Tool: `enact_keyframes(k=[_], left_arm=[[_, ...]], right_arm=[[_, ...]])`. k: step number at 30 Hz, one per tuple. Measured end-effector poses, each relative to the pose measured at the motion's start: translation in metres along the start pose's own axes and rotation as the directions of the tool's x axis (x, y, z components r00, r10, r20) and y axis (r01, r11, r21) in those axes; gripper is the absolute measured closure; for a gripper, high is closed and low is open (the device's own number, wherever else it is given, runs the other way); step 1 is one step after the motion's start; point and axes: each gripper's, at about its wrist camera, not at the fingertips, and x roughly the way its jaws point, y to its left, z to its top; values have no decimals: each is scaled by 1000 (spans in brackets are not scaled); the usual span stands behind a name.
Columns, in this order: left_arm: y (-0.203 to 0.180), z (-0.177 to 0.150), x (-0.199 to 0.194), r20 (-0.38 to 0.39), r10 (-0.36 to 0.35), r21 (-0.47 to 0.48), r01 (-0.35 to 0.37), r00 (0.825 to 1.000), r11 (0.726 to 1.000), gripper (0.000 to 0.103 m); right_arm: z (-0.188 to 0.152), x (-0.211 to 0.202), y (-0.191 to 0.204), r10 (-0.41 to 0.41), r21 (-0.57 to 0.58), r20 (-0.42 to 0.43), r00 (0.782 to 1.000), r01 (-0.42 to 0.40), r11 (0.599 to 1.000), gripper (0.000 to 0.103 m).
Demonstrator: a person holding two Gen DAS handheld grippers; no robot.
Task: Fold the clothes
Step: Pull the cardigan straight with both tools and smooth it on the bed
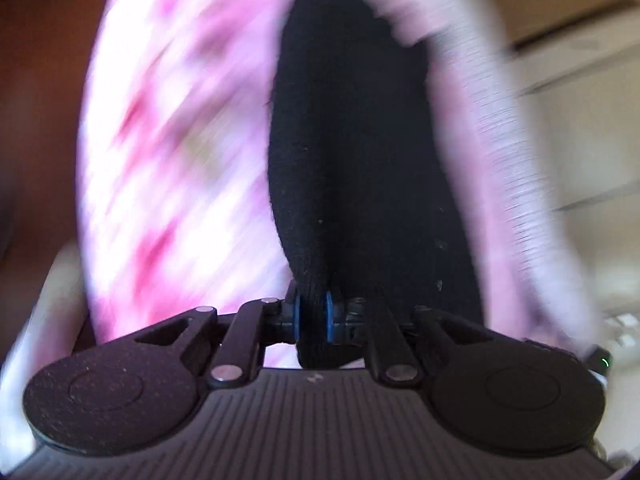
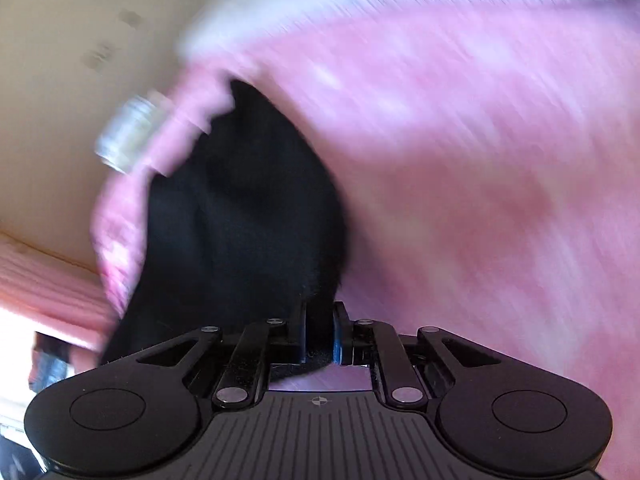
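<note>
Black garment (image 1: 360,160): one edge clenched in left gripper (image 1: 314,316), another in right gripper (image 2: 319,334); two-point hold likely spreads cloth for folding. Pink fabric (image 2: 460,160) behind, blurred.

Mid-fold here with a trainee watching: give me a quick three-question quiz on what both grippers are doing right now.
1. True or false: the left gripper is shut on the black fabric.
2. What does the right gripper pinch? A) the pink cloth B) black fabric C) nothing
3. Fill in: the patterned cloth beside the black fabric is mostly ____ and white.

Key: 1 true; 2 B; 3 pink.
</note>
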Motion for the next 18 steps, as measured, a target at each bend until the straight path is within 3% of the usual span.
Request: enact_keyframes(k=[1,4,6,7,9,10,11,13,15,16,17,18], left_arm=[[2,-6,5,-34,19,-19,-19,999,1000,95],[-17,-18,0,-40,48,152,-41,998,988,94],[-13,-17,8,-95,111,146,-96,989,985,91],[-12,-17,12,-122,142,144,-124,982,982,81],[-16,-9,13,-158,195,166,-169,968,972,74],[-21,-3,10,-168,218,188,-186,961,964,74],[-27,4,8,-177,242,211,-204,954,956,73],[-37,19,-2,-184,301,286,-242,936,927,73],[-47,37,-15,-154,332,329,-268,931,906,72],[-53,47,-20,-126,325,335,-268,937,903,72],[-59,58,-21,-100,298,337,-250,949,908,72],[-65,68,-21,-76,272,339,-231,959,912,72]], right_arm=[[-11,11,-12,-57,27,-57,997,59,998,93],[-21,18,-15,-137,16,-103,985,140,990,93],[-25,20,-14,-180,-2,-117,977,181,983,93],[-27,20,-13,-201,-12,-124,972,201,979,92],[-30,22,-12,-244,-31,-138,960,242,970,86],[-32,23,-11,-265,-40,-144,953,262,964,75],[-31,22,-7,-305,-62,-153,940,299,952,64],[-23,18,5,-414,-125,-165,895,397,909,53],[-13,8,18,-490,-153,-136,861,470,869,52],[-8,2,23,-504,-149,-113,856,487,860,51],[-2,-2,31,-491,-138,-85,867,477,868,51],[3,-4,40,-448,-121,-57,892,439,890,51]])
